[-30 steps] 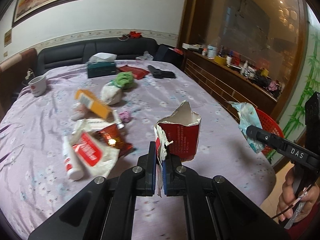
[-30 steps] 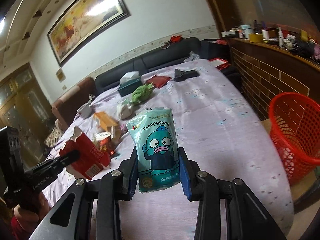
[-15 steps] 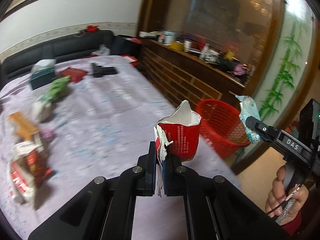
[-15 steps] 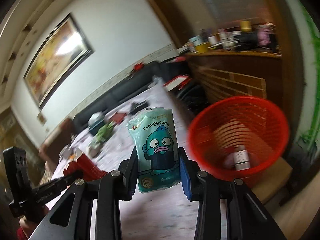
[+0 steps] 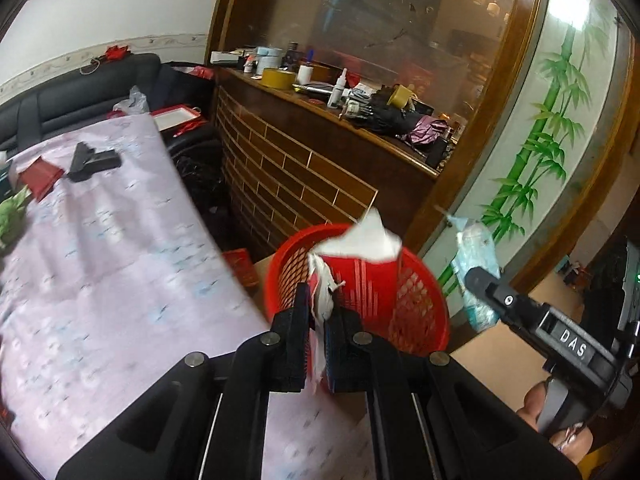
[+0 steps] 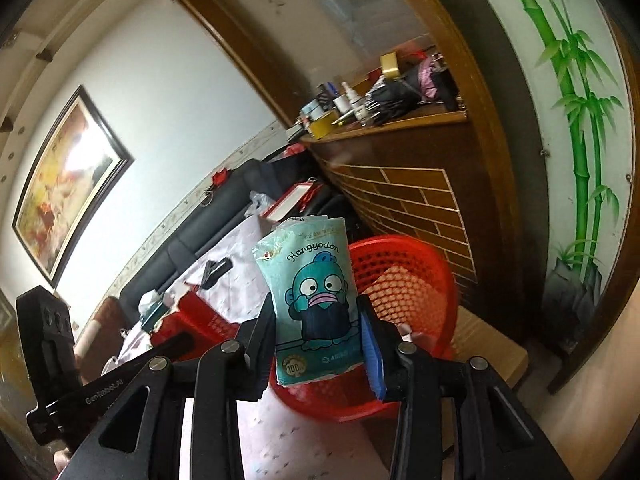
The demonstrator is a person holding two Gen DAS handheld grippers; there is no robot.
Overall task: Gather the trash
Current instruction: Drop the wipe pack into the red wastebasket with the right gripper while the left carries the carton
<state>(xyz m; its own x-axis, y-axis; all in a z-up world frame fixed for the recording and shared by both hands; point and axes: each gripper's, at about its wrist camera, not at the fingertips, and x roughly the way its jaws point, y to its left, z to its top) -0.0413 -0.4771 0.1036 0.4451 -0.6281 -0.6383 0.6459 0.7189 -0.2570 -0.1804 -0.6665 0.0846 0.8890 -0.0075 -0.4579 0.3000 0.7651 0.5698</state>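
Note:
My left gripper [image 5: 318,320] pinches the torn white edge of a red carton [image 5: 360,276], which hangs over the red mesh basket [image 5: 434,312] beyond the table edge. Its jaws are opening, with the edge still between the pads. The right gripper [image 6: 318,320] holds a teal cartoon tissue packet [image 6: 316,280] upright in front of the red mesh basket [image 6: 404,280]. Its jaws are easing open too, the packet still between them. In the left wrist view the tissue packet [image 5: 474,252] shows right of the basket. The red carton [image 6: 196,316] appears at the left of the right wrist view.
The lilac tablecloth [image 5: 100,260] ends just short of the basket. A black object [image 5: 92,162] and a red wrapper [image 5: 40,180] lie at its far end. A cluttered wooden counter [image 5: 320,168] stands behind the basket, which rests on a low wooden block [image 6: 492,356]. A hand [image 5: 560,424] grips the right tool.
Both grippers have swung right, from over the littered table to the red basket, carrying the carton and the tissue packet. The right gripper has rolled, tilting its view.

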